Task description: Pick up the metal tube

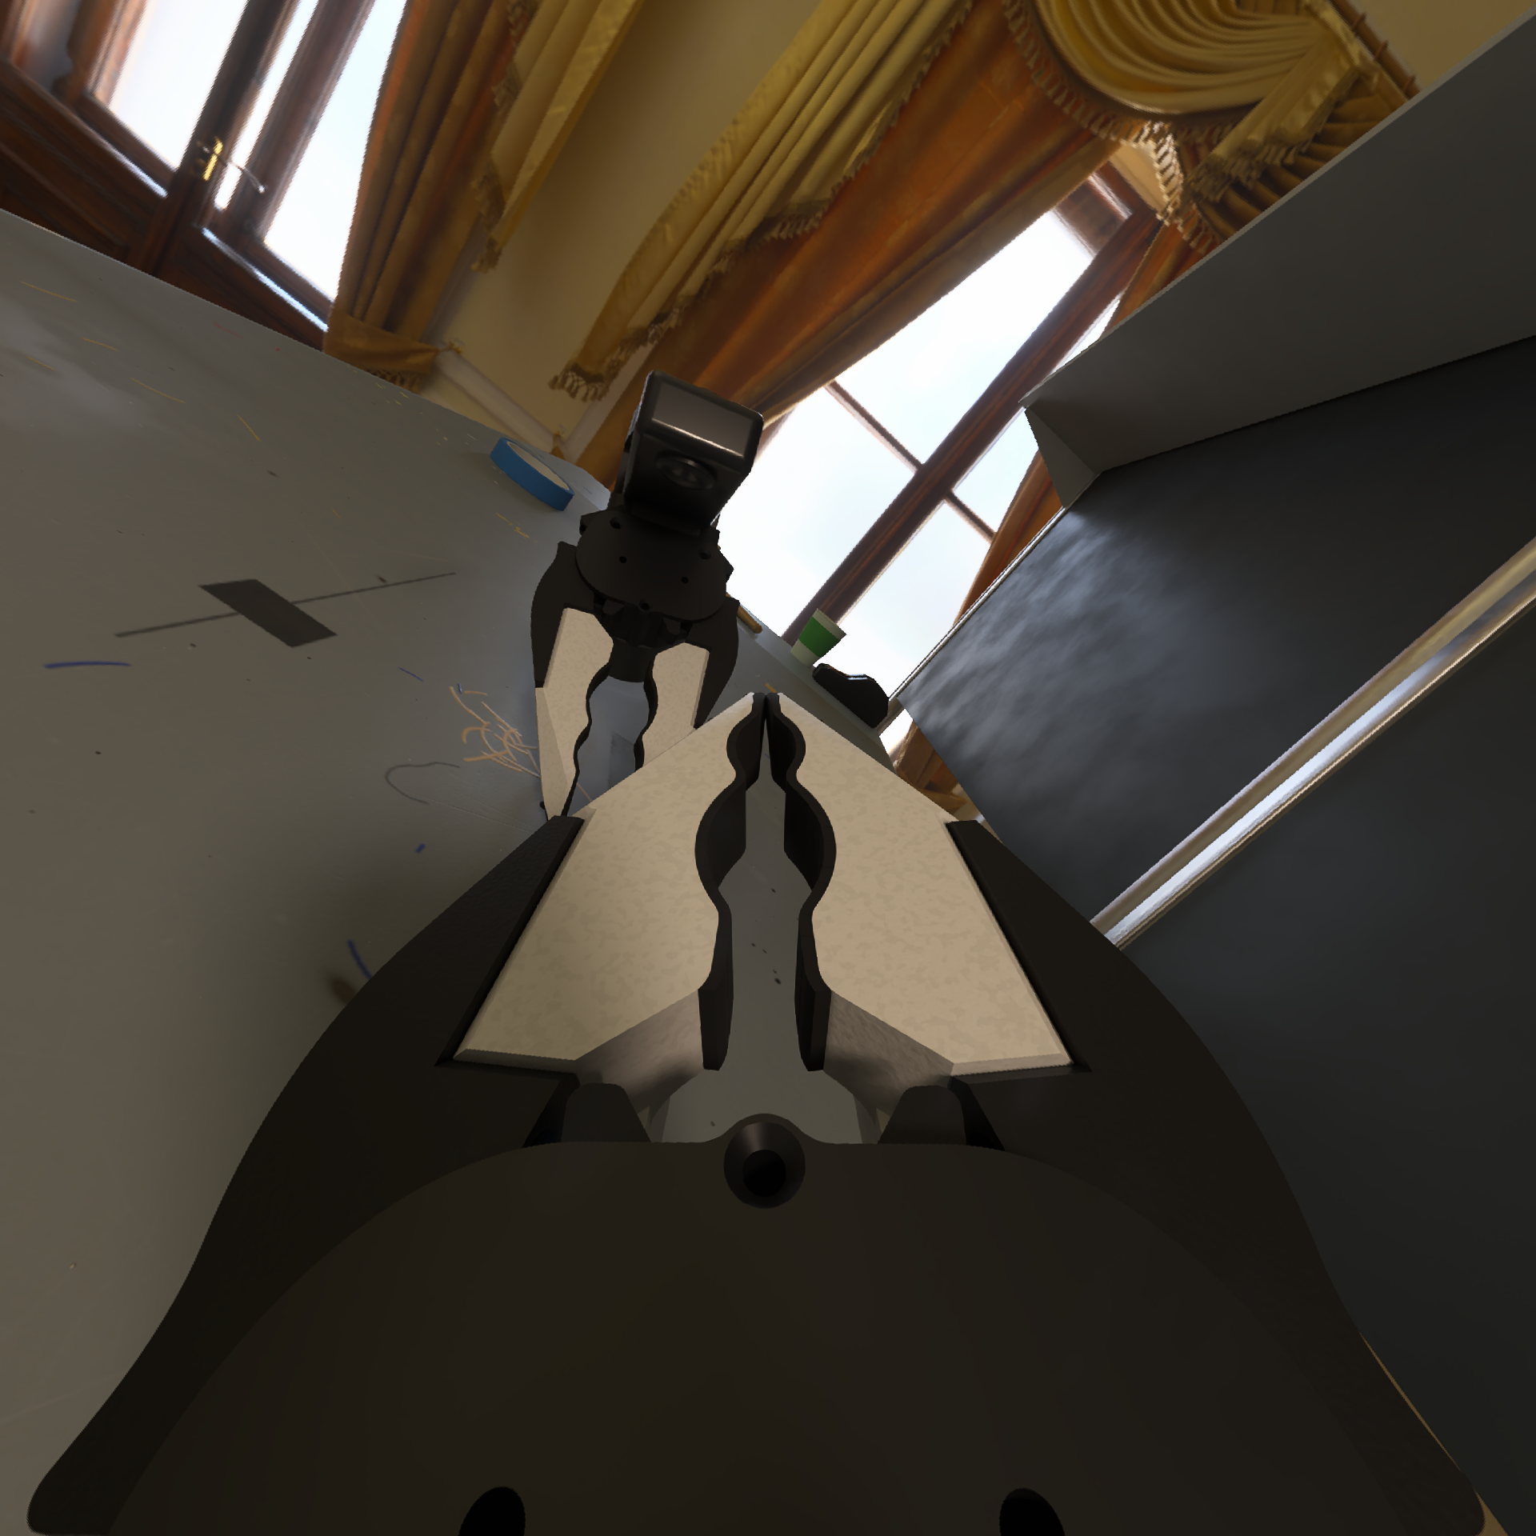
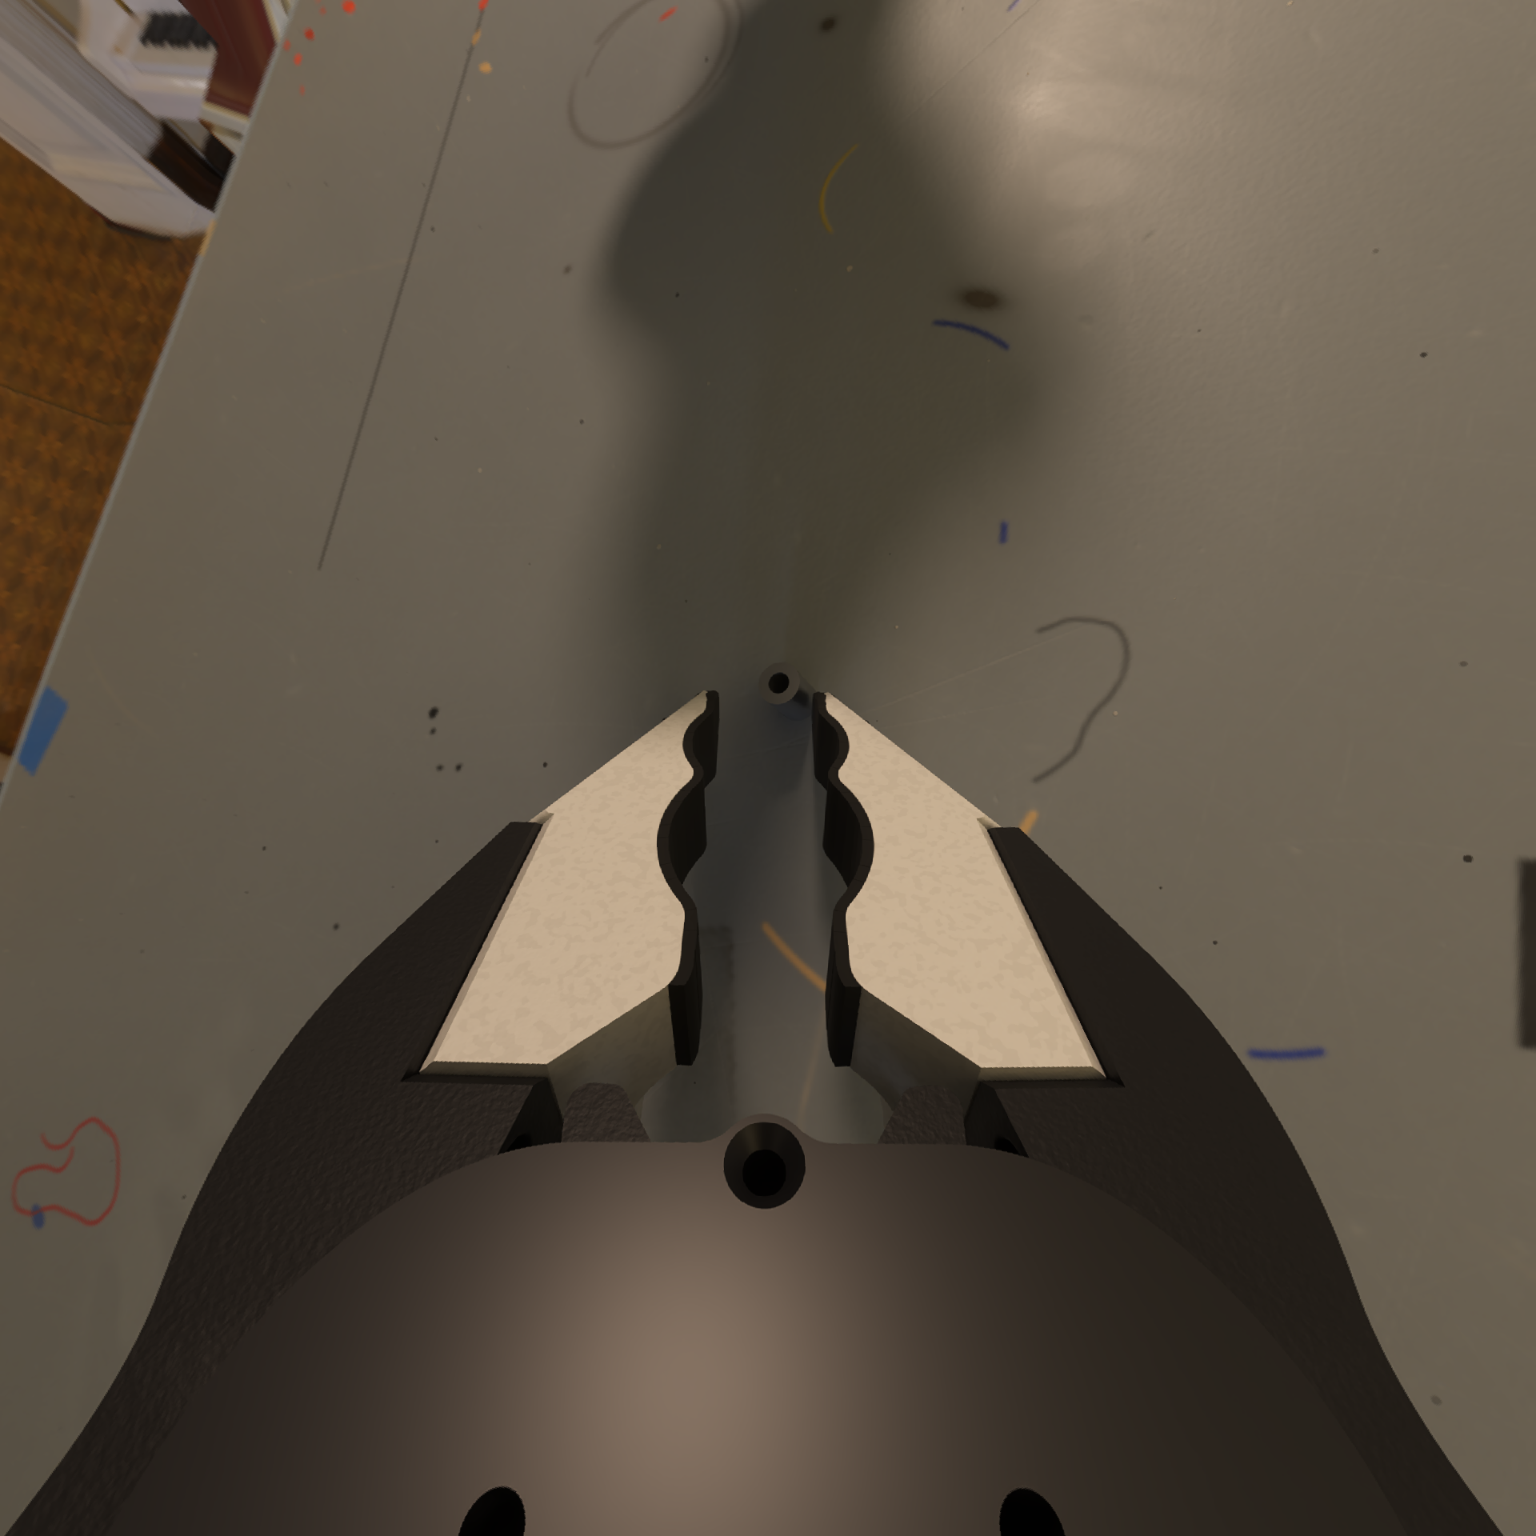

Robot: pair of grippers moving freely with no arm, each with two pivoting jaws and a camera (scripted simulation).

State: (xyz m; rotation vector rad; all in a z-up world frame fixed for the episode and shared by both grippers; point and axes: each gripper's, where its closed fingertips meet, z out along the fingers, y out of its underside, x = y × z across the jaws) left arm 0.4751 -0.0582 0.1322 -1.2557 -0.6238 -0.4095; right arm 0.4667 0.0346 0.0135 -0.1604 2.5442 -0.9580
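The metal tube (image 2: 779,684) is a small grey tube seen end-on, its hole facing the camera, on the grey table (image 2: 499,416). It sits just past the fingertips of my right gripper (image 2: 765,696), in the gap and nearer the right finger. The right gripper is open and points down at the table. It also shows in the left wrist view (image 1: 603,769), where I cannot make out the tube. My left gripper (image 1: 763,702) is shut with nothing between its pads, low over the table (image 1: 166,831) and aimed toward the right gripper.
Tall dark grey panels (image 1: 1247,582) with a shiny metal rail (image 1: 1330,748) stand close on the left gripper's right. A blue tape roll (image 1: 532,484), a green cup (image 1: 819,636) and a black object (image 1: 852,694) lie farther back. The table's edge (image 2: 208,274) runs along the left.
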